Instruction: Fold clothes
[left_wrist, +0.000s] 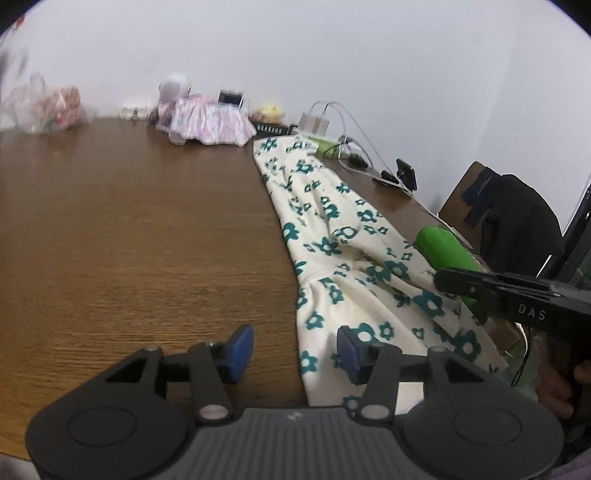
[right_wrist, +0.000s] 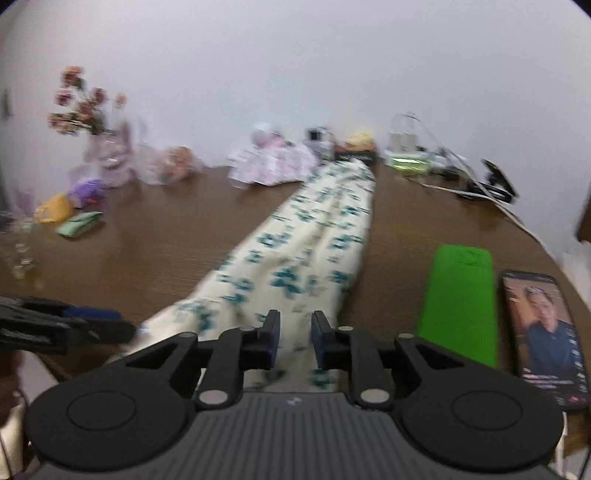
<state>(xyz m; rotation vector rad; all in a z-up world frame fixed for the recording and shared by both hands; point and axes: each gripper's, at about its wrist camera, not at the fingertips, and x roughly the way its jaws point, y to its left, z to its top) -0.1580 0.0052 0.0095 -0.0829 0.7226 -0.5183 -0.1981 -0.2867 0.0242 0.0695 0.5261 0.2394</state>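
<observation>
The left tongs (left_wrist: 295, 349) are spread wide, empty, at the flowery cloth's (left_wrist: 332, 236) edge. The right tongs (right_wrist: 294, 338) gape slightly above it on the table (left_wrist: 147, 221).

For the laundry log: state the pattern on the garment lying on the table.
Cream garment with teal flower print; clearest in the left wrist view.

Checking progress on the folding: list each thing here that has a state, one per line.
Floral garment: folded into a long narrow strip, flat on the table.
Left gripper: jaws open, straddling the garment's left edge.
Right gripper: jaws open, over the garment's near end.
Phone: screen on, lying flat.
</observation>
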